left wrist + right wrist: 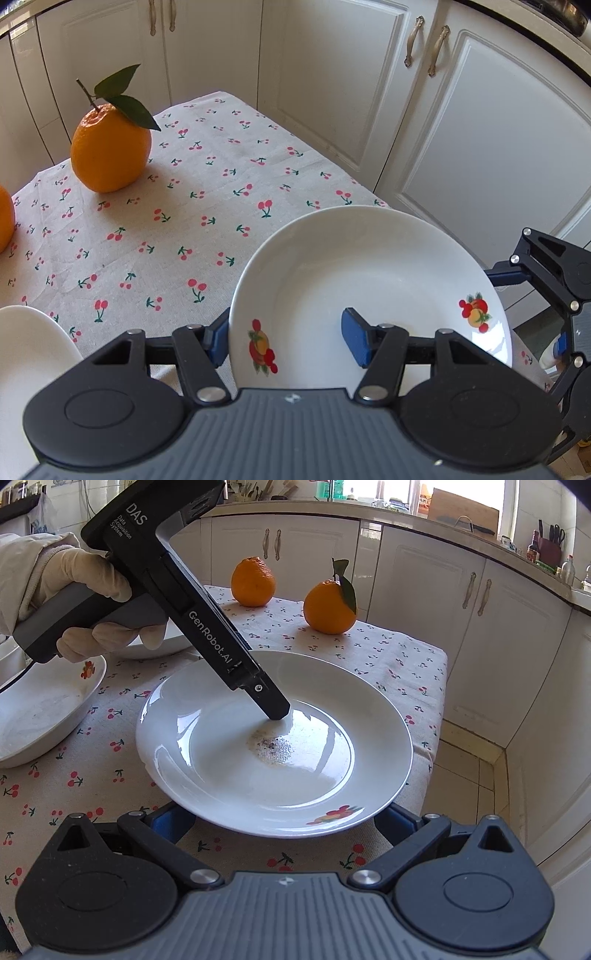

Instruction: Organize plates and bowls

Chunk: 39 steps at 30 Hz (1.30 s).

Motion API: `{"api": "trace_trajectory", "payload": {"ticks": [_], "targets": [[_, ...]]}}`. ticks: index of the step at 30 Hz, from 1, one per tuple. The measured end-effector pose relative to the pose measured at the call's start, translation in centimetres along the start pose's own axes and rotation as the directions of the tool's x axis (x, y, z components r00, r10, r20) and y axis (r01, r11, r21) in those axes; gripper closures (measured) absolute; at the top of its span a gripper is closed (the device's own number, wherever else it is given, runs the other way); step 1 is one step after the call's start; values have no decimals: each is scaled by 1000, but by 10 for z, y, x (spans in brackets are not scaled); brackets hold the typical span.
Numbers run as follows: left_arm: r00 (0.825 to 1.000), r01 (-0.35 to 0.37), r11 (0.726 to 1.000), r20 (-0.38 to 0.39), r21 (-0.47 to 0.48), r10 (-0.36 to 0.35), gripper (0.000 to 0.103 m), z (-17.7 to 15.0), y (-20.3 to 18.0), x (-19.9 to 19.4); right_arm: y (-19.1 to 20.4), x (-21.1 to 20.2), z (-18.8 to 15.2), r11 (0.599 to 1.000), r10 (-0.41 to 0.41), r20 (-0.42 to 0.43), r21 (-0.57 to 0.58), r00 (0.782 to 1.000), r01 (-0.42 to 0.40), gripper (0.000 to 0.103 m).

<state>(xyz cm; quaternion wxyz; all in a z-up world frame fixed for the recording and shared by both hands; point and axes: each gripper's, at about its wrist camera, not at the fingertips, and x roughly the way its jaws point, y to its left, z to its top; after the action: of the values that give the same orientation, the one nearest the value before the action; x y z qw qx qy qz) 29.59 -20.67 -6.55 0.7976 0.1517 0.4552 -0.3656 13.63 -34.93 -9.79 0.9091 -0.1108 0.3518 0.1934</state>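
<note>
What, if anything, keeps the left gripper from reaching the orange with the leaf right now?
Probably not reachable yet. The tablecloth between looks clear up to the leafy orange, but the left gripper is shut on the white plate, so it would need to set that down first.

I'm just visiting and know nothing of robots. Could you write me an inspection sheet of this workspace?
Surface: table under a cherry-print cloth.
Job's things: plate with a dirty spot at its middle; bowl to its left.
Clutter: orange; leafy orange.
Tongs: left tongs shut on the plate's wall, one finger inside; right tongs open, under its near rim.
Cables: one dark cable below the gloved hand.
Surroundings: white cabinets, crowded counter.
</note>
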Motion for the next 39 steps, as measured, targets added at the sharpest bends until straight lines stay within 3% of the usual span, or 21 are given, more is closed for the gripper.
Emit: {"api": "trace_trajectory", "payload": {"ticks": [8,10,22,29,39], "targets": [[1000,-27,999,14,26,27,40,0,-7,-6,3,-5,-1,1000,11,-3,16,1000,-11,0],[999,-36,999,27,24,35,35,0,-9,-11,4,-9,-1,1000,4,-1,21,1000,-4,0],[978,-109,994,181,22,103,18,-23,-28,-94,26,-67,2,990,-28,97,140,995,14,0],[933,-194,981,310,0,184,11,-68,-52,-152,53,-92,10,972,-54,158,233,986,16,0],[852,-353,935,403,-31,335,10,-155,-78,-201,78,-97,12,945,-34,170,326,985,-24,0]]}}
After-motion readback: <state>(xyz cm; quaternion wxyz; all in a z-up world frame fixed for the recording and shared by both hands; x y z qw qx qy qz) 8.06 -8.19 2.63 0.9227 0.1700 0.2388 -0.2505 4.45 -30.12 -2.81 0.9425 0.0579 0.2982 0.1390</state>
